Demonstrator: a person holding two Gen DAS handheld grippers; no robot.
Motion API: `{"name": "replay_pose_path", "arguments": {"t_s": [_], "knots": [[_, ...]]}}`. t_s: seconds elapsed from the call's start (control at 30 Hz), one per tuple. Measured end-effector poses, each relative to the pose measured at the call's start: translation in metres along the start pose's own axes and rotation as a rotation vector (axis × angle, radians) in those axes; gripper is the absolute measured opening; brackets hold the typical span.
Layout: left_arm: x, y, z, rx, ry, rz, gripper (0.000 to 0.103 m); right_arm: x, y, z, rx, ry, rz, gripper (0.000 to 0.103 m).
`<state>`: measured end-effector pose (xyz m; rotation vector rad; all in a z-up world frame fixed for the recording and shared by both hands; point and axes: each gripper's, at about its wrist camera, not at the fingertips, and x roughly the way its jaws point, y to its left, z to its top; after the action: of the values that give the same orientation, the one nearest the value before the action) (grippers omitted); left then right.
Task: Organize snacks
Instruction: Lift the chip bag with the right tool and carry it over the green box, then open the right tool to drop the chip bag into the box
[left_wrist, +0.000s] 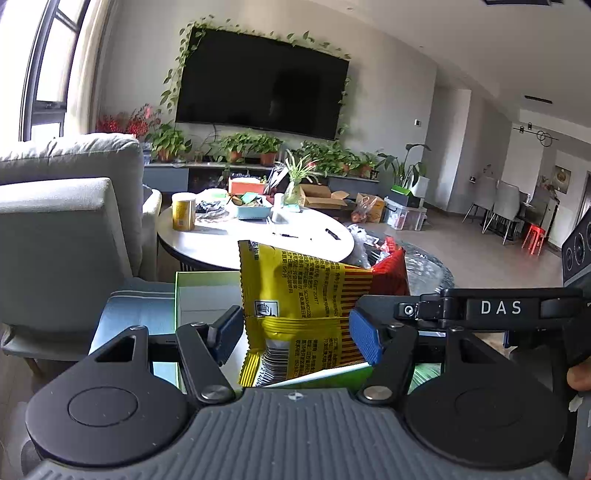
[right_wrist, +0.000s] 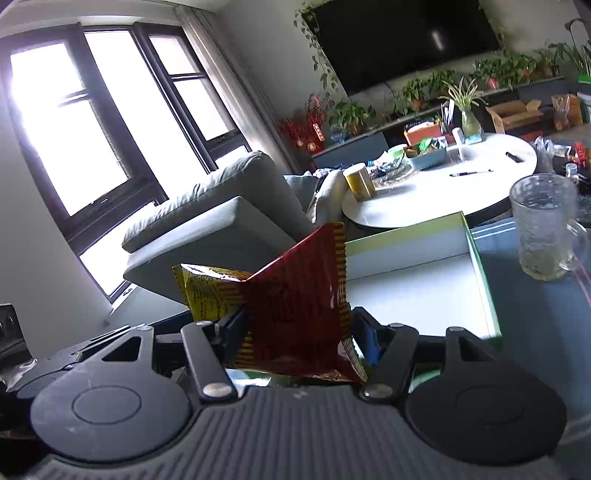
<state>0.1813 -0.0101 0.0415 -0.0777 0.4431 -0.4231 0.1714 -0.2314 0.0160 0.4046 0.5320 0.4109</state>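
Observation:
A yellow and red snack bag (left_wrist: 295, 295) is held up in the air by both grippers. My left gripper (left_wrist: 295, 334) is shut on its yellow back side, the blue pads (left_wrist: 364, 339) pressing the bag. My right gripper (right_wrist: 301, 338) is shut on the same bag (right_wrist: 291, 302), seen from its red front. The right gripper's black body (left_wrist: 498, 308) shows at the right of the left wrist view. An open green-rimmed box (right_wrist: 476, 258) with a white inside lies just beyond and below the bag; it also shows in the left wrist view (left_wrist: 199, 291).
A glass mug (right_wrist: 546, 229) stands right of the box on a blue surface. Behind are a round white table (left_wrist: 255, 236) with a yellow can (left_wrist: 183, 214) and a blue basket (left_wrist: 253, 211), a grey sofa (left_wrist: 66, 206), and a glass table (left_wrist: 424, 266) with more snacks.

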Motion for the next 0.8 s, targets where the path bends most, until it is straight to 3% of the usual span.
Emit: {"name": "replay_pose_path", "arguments": {"t_s": [0.53, 0.67, 0.8], "knots": [[0.114, 0.053, -0.001, -0.029, 0.164, 0.061, 0.06, 0.107, -0.033, 0.025, 0.047, 0.205, -0.087, 0.065], [0.129, 0.061, -0.003, -0.024, 0.186, 0.083, 0.06, 0.128, -0.044, 0.026, 0.088, 0.267, -0.093, 0.065], [0.134, 0.063, -0.004, -0.016, 0.177, 0.097, 0.06, 0.14, -0.045, 0.027, 0.072, 0.271, -0.108, 0.068]]}}
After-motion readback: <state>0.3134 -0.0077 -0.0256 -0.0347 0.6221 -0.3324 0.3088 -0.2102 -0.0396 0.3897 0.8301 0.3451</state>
